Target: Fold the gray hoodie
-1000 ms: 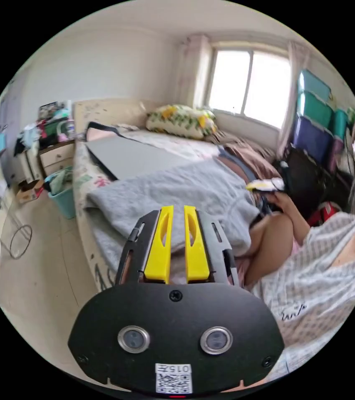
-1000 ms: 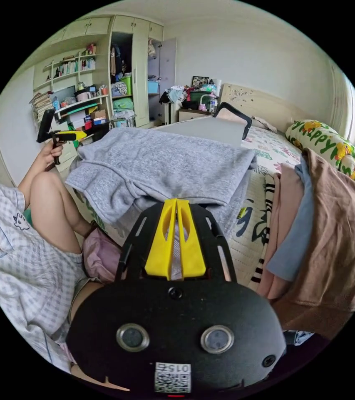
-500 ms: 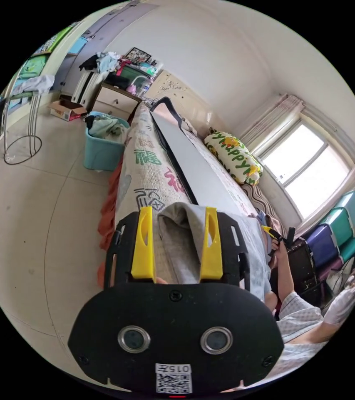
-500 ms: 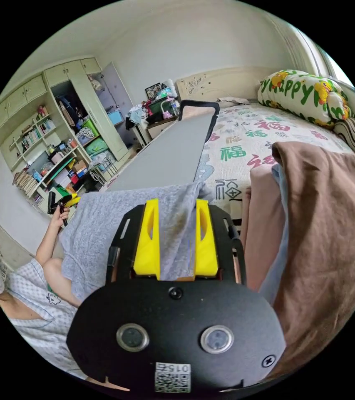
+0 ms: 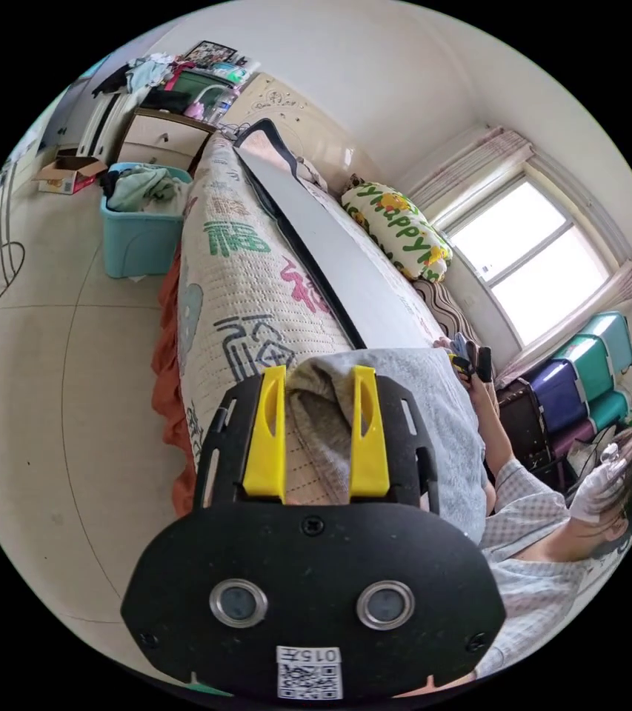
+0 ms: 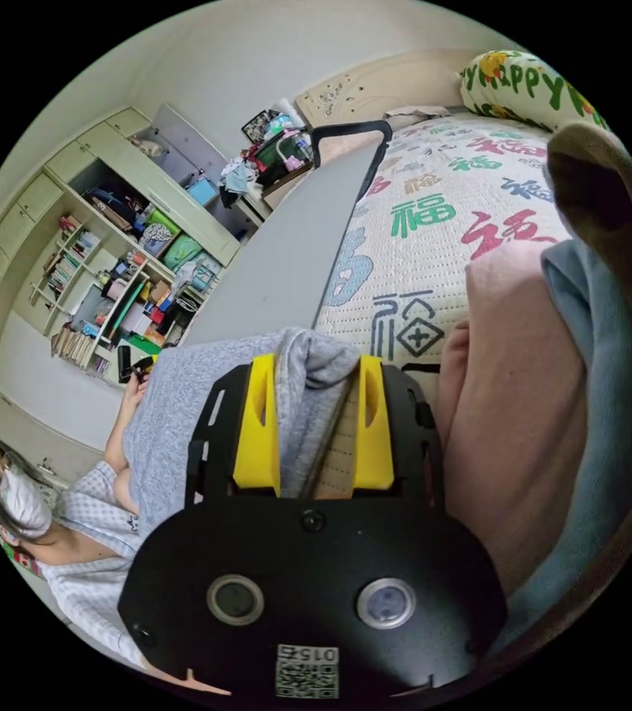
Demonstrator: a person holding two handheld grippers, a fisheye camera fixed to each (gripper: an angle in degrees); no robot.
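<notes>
The gray hoodie (image 5: 434,415) lies folded at the bed's near edge, partly over a flat grey board (image 5: 345,259). My left gripper (image 5: 319,374) is open around one thick folded edge of it, and printed quilt shows in the gap beside the cloth. My right gripper (image 6: 316,363) is open too. A bunched edge of the hoodie (image 6: 182,400) lies against its left jaw. Each view catches the other gripper (image 5: 471,363) (image 6: 134,364) small at the hoodie's far side, in the person's hand.
The bed's printed quilt (image 6: 441,200) carries a pile of pink, blue and brown clothes (image 6: 523,370) close to my right gripper. A teal bin (image 5: 138,229) stands on the floor by the bed. The person (image 5: 545,533) sits at the bed edge. Stacked storage boxes (image 5: 590,370) line the window wall.
Both jaw pairs, nearly shut a second ago, have opened and now straddle the hoodie's edges. The left pair has narrowed slightly in the last half second. Both cameras have dropped and rolled.
</notes>
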